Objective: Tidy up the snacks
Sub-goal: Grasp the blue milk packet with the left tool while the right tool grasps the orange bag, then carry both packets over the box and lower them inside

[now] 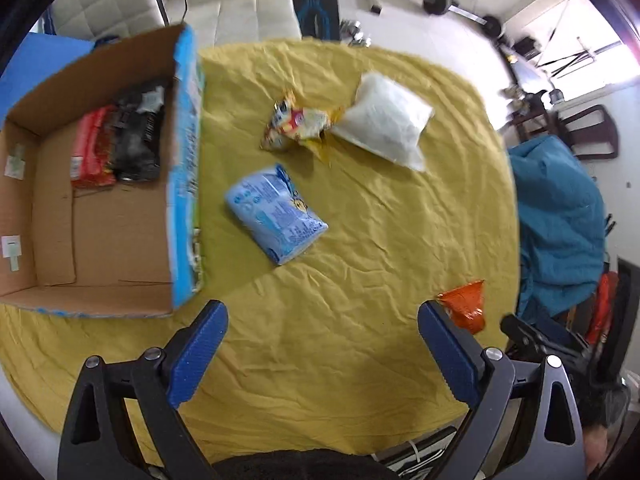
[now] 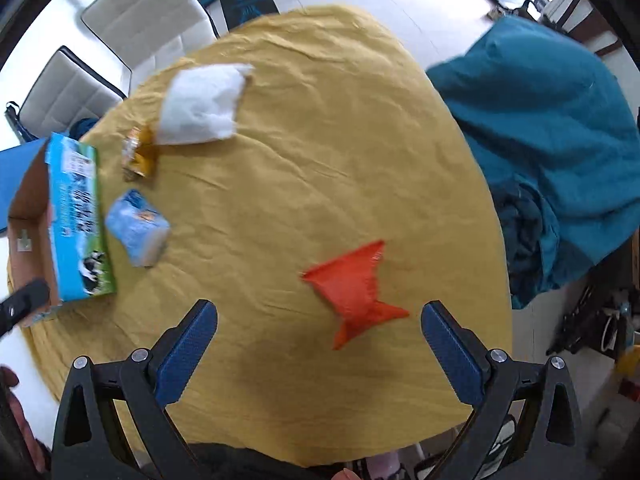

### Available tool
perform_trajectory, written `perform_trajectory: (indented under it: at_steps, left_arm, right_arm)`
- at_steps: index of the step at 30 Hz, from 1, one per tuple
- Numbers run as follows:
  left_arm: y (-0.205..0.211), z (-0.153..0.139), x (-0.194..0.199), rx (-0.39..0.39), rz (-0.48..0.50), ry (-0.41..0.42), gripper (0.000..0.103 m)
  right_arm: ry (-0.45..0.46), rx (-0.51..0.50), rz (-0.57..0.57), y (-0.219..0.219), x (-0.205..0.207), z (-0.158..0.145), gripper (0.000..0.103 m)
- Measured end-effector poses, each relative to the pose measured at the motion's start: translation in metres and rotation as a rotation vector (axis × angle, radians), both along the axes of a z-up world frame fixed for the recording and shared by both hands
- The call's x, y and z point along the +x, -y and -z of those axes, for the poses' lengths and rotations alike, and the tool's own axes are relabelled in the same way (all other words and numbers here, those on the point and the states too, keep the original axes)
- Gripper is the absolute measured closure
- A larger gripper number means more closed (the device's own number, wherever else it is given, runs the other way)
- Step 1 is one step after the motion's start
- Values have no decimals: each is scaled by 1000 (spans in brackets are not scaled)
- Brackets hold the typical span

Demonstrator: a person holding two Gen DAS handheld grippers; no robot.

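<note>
Yellow cloth [image 1: 360,280] covers the round table; on it we count the following.

Box [image 1: 120,240]: open-topped cardboard with blue printed sides, at the left edge of the table. In it we see a red pack [image 1: 91,148] and a black pack [image 1: 138,132] lying side by side against the far wall. The near part of its floor is bare card.

Blue pack [image 1: 276,216]: flat on the cloth, just right of the box and apart from it.

Yellow pack [image 1: 300,124]: crumpled, farther back, touching the corner of the white bag [image 1: 386,124] on its right.

Orange pack [image 2: 356,288]: on the near right part of the cloth, well apart from the other snacks. In the right wrist view it lies just ahead of our right gripper [image 2: 318,320], between the lines of the two fingers and nearer the right-hand one. We see no contact.

Left gripper [image 1: 322,316]: over the near edge of the table, blue-padded fingers spread wide, nothing between them. The box corner lies just ahead of its left finger.

Right gripper: fingers likewise spread wide, holding nothing.

Beyond the table we note white chairs [image 2: 132,12] on the far side and a teal cloth heap [image 2: 540,120] to the right.
</note>
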State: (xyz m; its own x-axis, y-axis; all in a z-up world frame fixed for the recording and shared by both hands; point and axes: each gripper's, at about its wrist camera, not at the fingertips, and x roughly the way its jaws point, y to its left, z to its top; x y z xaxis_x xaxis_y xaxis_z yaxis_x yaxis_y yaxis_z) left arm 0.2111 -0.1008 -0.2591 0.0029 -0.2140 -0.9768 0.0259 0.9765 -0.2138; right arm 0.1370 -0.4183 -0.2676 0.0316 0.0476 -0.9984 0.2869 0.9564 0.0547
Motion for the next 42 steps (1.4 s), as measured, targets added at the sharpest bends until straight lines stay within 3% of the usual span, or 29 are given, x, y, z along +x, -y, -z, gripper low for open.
perform_trajectory:
  at_steps: [7, 14, 17, 18, 22, 24, 25, 29, 33, 39, 42]
  left_arm:
    - [25, 69, 46, 52, -49, -139, 6]
    - [8, 119, 74, 113, -149, -271, 6]
    - [-5, 142, 78, 122, -203, -332, 6]
    - [-9, 148, 79, 126, -219, -347, 9]
    - [-6, 154, 81, 166, -195, -303, 25]
    - [2, 151, 78, 185, -145, -271, 43]
    - [5, 149, 76, 188, -124, -256, 43]
    - [29, 139, 61, 188, 6, -176, 53]
    - [55, 138, 46, 227, 154, -131, 53]
    - [48, 151, 48, 175, 84, -156, 53]
    - [34, 142, 47, 168, 89, -130, 62]
  right_arm:
    - [-111, 20, -67, 28, -1, 61, 0]
    - [-220, 55, -147, 20, 7, 113, 0]
    - [-248, 64, -146, 20, 8, 126, 6]
    - [-252, 69, -142, 20, 7, 130, 12]
    - [-273, 79, -120, 23, 4, 138, 40]
    - [-264, 76, -108, 25, 0, 138, 51]
    - [-261, 70, -103, 26, -2, 138, 55]
    - [-247, 97, -69, 38, -13, 137, 56]
    - [-257, 114, -38, 43, -24, 141, 56]
    - [-276, 130, 23, 51, -35, 156, 56]
    - [-255, 127, 52, 57, -40, 155, 59]
